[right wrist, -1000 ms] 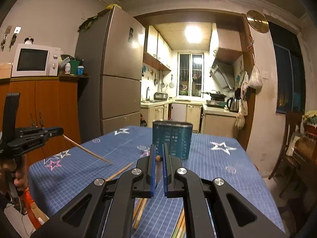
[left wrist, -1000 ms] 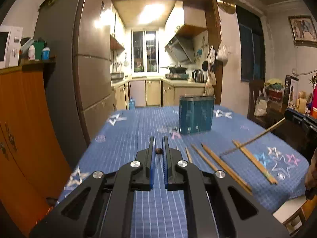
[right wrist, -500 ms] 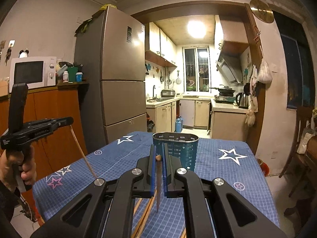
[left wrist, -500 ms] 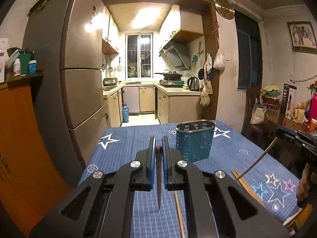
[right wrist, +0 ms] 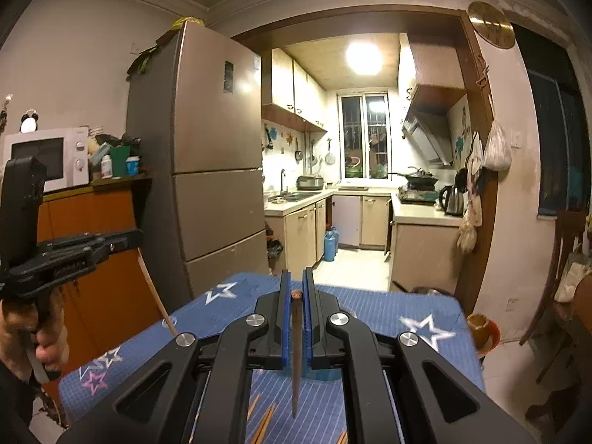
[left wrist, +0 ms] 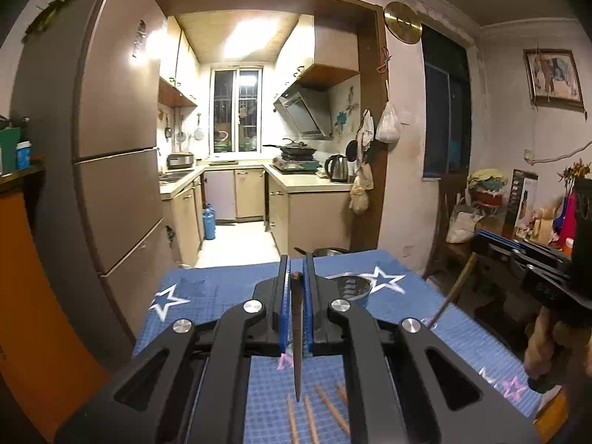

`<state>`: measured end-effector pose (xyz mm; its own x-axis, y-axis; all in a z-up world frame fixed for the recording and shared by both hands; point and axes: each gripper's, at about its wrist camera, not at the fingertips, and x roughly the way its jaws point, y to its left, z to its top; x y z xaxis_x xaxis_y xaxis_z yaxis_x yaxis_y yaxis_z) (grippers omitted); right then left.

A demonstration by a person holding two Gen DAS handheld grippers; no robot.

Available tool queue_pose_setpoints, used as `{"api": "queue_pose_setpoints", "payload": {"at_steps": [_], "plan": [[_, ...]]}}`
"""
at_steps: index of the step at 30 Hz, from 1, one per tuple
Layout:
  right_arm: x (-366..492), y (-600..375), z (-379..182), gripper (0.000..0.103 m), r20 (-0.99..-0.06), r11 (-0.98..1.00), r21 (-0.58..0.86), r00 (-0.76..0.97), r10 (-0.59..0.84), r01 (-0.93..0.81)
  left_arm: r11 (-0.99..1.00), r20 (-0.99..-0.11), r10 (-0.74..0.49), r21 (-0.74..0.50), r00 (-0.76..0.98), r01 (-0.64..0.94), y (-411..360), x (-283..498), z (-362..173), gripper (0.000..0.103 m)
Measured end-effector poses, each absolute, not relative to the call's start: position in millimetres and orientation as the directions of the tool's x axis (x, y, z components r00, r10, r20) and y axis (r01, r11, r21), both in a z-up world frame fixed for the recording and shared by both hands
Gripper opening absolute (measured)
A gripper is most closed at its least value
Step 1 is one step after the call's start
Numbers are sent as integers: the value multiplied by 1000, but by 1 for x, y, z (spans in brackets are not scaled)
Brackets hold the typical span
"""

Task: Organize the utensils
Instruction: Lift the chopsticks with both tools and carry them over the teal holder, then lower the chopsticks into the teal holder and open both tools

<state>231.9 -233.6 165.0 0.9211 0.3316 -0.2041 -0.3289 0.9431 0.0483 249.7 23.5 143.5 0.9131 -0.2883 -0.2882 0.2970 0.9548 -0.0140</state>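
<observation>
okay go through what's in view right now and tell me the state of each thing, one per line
left gripper: shut on a chopstick, hanging tip down
right gripper: shut on another chopstick, hanging tip down
blue holder: upright on table
loose chopsticks: lying on tablecloth

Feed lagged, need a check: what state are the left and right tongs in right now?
Left tongs: closed on a chopstick that hangs point down.
Right tongs: closed on another chopstick, also point down.

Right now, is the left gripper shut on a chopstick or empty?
Shut on a chopstick. In the left wrist view the left gripper has its jaws closed on a dark chopstick that hangs point down above the blue tablecloth.
</observation>
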Motion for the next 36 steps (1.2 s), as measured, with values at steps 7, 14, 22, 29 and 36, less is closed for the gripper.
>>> {"api": "queue_pose_setpoints", "payload": {"at_steps": [7, 14, 22, 29, 36], "plan": [[275, -238, 212, 7, -197, 950, 47, 930, 311, -308, 951, -284, -297, -9, 911, 308, -9, 282, 177, 5], [325, -238, 243, 7, -212, 956, 49, 932, 293, -289, 958, -284, -280, -27, 917, 284, -24, 317, 197, 5], [381, -227, 247, 7, -229, 962, 39, 935, 271, -270, 965, -281, -259, -50, 924, 256, -32, 363, 203, 5], [424, -222, 214, 7, -287, 966, 53, 923, 256, -252, 969, -334, -247, -70, 910, 237, -38, 407, 177, 5], [450, -221, 166, 7, -366, 965, 87, 893, 263, -249, 972, -412, -235, -74, 881, 225, -45, 436, 132, 5]]}}
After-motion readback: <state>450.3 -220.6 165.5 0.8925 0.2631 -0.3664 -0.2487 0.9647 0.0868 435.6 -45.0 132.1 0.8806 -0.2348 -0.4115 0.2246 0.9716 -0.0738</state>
